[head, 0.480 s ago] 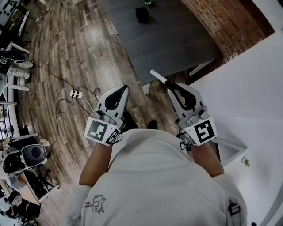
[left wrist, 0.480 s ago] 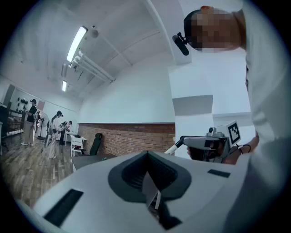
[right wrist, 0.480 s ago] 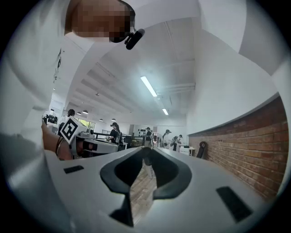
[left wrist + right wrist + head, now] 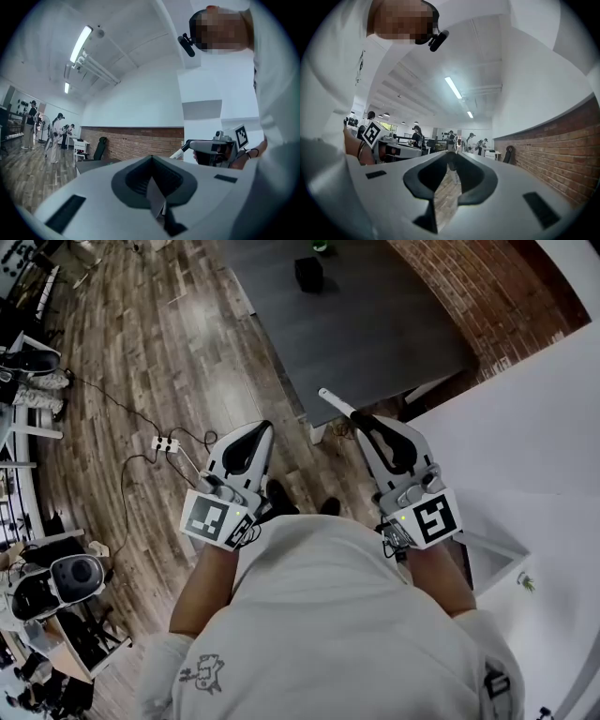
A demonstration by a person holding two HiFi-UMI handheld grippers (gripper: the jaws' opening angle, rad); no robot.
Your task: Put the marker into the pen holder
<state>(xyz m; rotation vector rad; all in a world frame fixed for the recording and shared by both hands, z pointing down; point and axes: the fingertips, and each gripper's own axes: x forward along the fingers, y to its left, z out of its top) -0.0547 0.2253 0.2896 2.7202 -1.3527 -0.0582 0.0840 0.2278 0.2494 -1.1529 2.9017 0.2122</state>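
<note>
In the head view my right gripper (image 4: 358, 418) is shut on a white marker (image 4: 335, 403), which sticks out past its tip toward the dark grey table (image 4: 375, 324). The left gripper view shows that same marker (image 4: 180, 151) beside my right hand. A small black pen holder (image 4: 308, 273) stands far off on the table's far side. My left gripper (image 4: 263, 426) is level beside the right one, jaws together with nothing between them. Both grippers hang over the wooden floor, short of the table's near edge.
A green object (image 4: 321, 245) sits just behind the holder. A brick wall (image 4: 487, 287) and a white partition (image 4: 525, 446) close the right side. A power strip (image 4: 164, 442) with cables lies on the floor at left. Other people stand far back in the room.
The head view has shifted slightly, so table and floor sit a touch lower in the picture. Both grippers keep the same pose and the marker stays gripped.
</note>
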